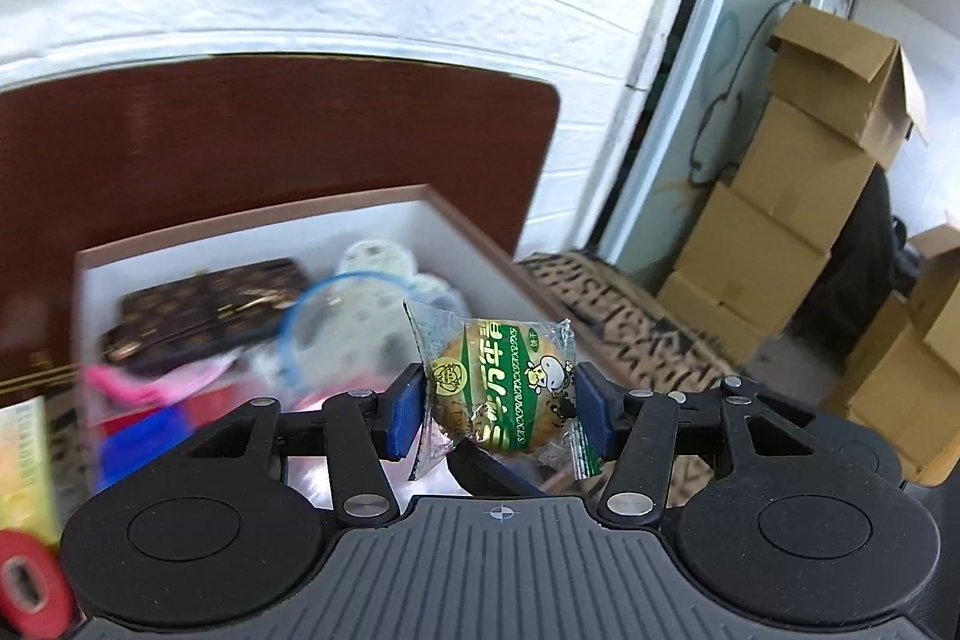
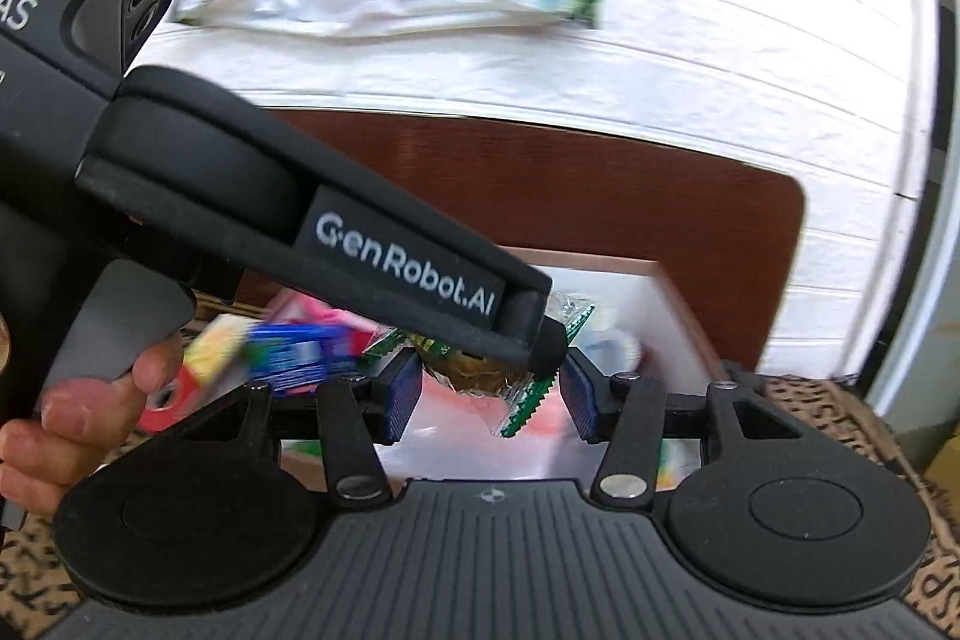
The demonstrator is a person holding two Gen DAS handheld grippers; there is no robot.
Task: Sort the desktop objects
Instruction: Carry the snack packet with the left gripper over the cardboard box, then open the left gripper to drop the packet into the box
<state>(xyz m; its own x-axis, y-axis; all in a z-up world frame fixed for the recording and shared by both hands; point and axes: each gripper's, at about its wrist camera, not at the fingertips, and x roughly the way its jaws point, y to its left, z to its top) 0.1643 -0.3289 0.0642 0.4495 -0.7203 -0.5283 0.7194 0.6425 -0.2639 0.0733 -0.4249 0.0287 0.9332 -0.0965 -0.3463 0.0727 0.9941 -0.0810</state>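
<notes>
The biscuit (image 1: 501, 388), sealed in its clear-and-green wrapper, sits pinched between the blue pads (image 1: 405, 415) of our left gripper (image 1: 498, 415), held in the air just short of the box (image 1: 264, 214). In the right wrist view we see that same packet (image 2: 522, 400) and the left gripper's nose crossing in front of our right gripper (image 2: 489, 388), whose jaws stand part open around it; whether its pads touch the wrapper we cannot tell. Inside the box we make out a dark patterned pouch (image 1: 210, 310) and a blue-rimmed lid (image 1: 336, 328), so we'd aim for the bare white corner nearest us. Our call: keep the squeeze light so the biscuit doesn't crack, clear the rim, lower first, then open. The main risk we see is crinkly film snagging a pad.
</notes>
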